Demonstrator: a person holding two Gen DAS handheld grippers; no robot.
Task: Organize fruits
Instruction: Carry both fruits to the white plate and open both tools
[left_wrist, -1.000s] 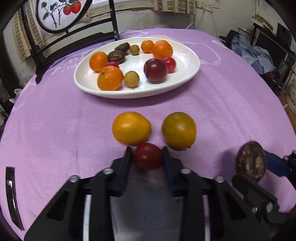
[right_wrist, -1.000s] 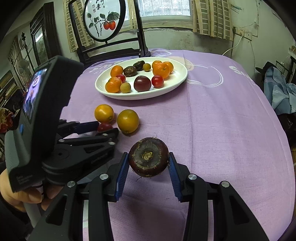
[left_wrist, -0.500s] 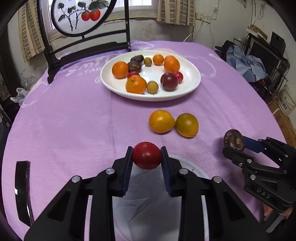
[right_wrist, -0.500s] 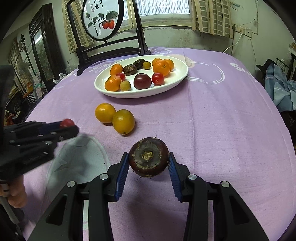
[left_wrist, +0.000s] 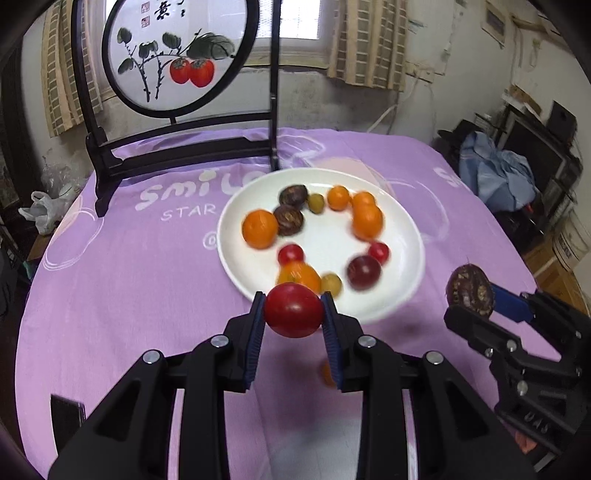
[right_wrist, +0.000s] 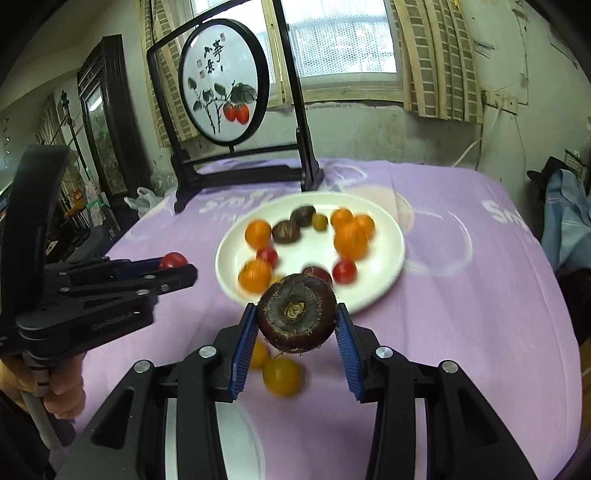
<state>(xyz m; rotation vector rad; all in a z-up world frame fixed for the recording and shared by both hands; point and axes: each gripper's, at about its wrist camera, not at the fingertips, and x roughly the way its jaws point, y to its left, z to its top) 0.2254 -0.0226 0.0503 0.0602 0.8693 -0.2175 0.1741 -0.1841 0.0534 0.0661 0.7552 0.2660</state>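
Two fruits are in my grip at once. My left gripper is closed onto a red tomato, its blue pads pressing the fruit's flanks, and it hangs in the air in front of the near rim of the white plate. My right gripper is clamped on a dark brown water chestnut, stem scar facing the camera, also lifted above the purple tablecloth and near the plate's front edge.

The tomato looks smooth, thin-skinned and soft, so I judge it will bruise or split if I squeeze harder, and it could slide out because the skin is slick; holding it across its widest part, as I do now, seems the safest place. The water chestnut looks firm and rough, light enough, and should tolerate a tighter pinch across its flattened sides without slipping.

On the plate lie oranges, more water chestnuts, small red tomatoes, a dark plum and little greenish fruits, all blurred. Two yellow-orange citrus fruits sit on the cloth below my right gripper, short of the plate. I would set each fruit down gently beside its own kind.
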